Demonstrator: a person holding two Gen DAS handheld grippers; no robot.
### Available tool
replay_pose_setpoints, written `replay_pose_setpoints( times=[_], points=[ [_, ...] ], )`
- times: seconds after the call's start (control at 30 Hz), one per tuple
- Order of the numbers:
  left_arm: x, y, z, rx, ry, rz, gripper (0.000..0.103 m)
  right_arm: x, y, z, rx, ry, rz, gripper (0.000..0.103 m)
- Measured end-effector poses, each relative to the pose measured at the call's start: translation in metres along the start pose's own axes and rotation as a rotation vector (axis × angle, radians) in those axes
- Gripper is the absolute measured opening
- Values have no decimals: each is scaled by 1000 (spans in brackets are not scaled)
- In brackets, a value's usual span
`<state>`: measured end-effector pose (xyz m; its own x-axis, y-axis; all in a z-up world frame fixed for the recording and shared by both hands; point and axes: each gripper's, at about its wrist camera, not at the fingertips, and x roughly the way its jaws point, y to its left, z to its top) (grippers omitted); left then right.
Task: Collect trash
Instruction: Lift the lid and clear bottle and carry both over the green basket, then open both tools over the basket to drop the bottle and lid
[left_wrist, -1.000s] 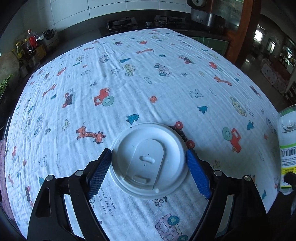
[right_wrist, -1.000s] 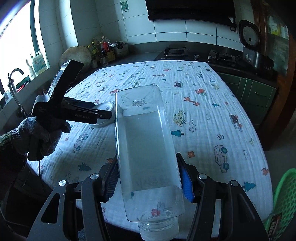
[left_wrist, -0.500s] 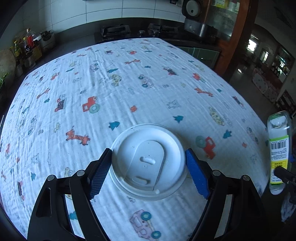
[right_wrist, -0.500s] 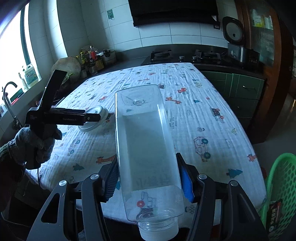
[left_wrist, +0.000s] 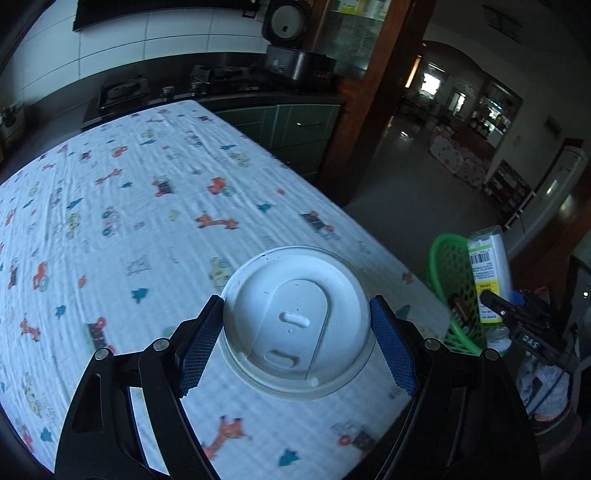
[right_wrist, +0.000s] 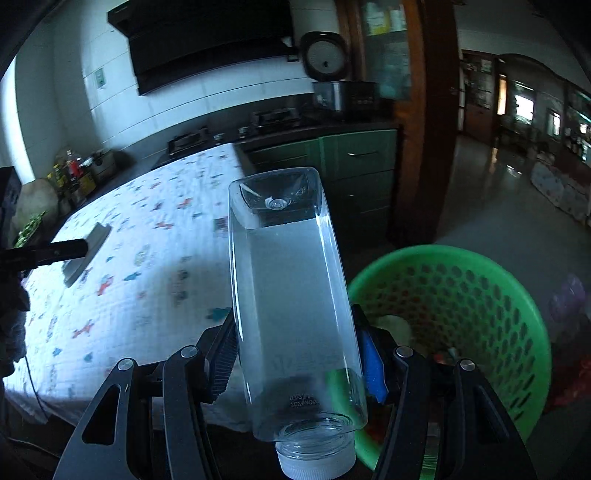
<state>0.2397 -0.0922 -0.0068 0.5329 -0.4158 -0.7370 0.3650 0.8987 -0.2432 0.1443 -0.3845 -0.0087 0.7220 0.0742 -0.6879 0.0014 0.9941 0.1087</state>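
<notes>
My left gripper (left_wrist: 295, 306) is shut on a white plastic cup lid (left_wrist: 295, 332), gripped at its rim by both blue pads above the table's near right corner. My right gripper (right_wrist: 295, 321) is shut on a clear, square-sided plastic bottle (right_wrist: 288, 277), white cap toward the camera and base pointing away. This bottle hangs beside the table edge, next to a green mesh basket (right_wrist: 480, 266) on the floor. In the left wrist view the labelled bottle (left_wrist: 487, 266) shows at the right, over the basket (left_wrist: 443, 258). In the right wrist view the lid (right_wrist: 86, 254) appears edge-on at the left.
The table wears a white cloth (left_wrist: 129, 221) printed with cars and giraffes. Behind it run a dark counter with a stove (right_wrist: 273, 118), green cabinets (right_wrist: 354, 158) and a rice cooker (right_wrist: 328, 74). The basket holds some trash. Open floor lies to the right.
Both grippers have swung right toward the table's right edge, each keeping its load. The green basket has come into both views, and the bottle now hangs next to it.
</notes>
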Motion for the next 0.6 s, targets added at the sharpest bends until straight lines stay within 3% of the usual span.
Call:
replay_pose_setpoints(
  times=[0.3, 0.6],
  points=[
    [46, -106, 26, 117, 39, -133, 78, 24, -110, -21, 147, 90, -232, 56],
    [102, -189, 34, 212, 122, -200, 78, 50, -153, -34, 235, 151, -250, 56]
  ],
)
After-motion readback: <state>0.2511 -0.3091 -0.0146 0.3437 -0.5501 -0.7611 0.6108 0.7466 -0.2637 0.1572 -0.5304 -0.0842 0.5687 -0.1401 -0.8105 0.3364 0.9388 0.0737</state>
